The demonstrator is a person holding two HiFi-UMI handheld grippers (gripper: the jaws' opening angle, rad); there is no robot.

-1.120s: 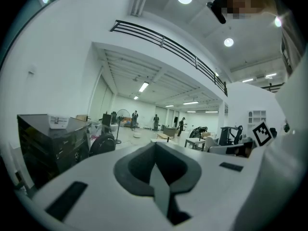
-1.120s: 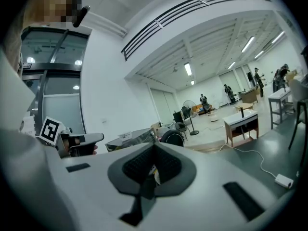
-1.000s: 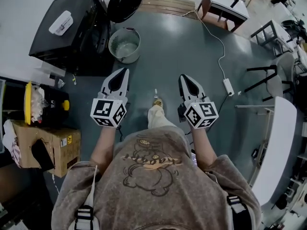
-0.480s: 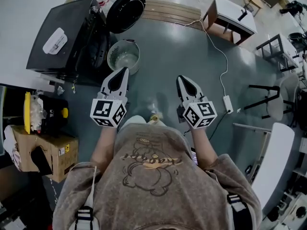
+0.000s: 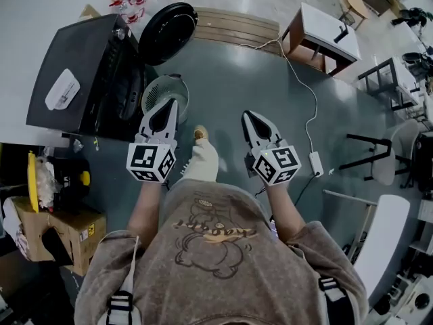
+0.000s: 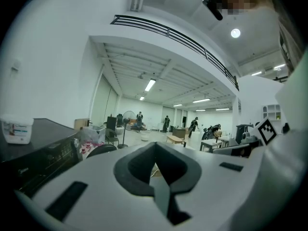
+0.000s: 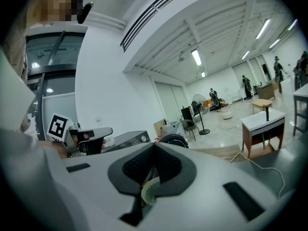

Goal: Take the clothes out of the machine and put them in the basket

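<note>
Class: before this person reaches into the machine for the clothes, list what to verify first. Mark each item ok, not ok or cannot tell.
1. Machine door open: ok.
2. Clothes inside the machine: cannot tell, the drum's inside is not shown.
3. Basket upright beside the machine: ok.
4. Left gripper ready to grasp: not ok, jaws shut.
5. Right gripper ready to grasp: not ok, jaws shut, nothing held.
6. Power strip lies away from the machine: ok.

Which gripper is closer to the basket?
Left. The left gripper has its tip overlapping the basket's near rim in the head view; the right gripper is off to the basket's right.
</note>
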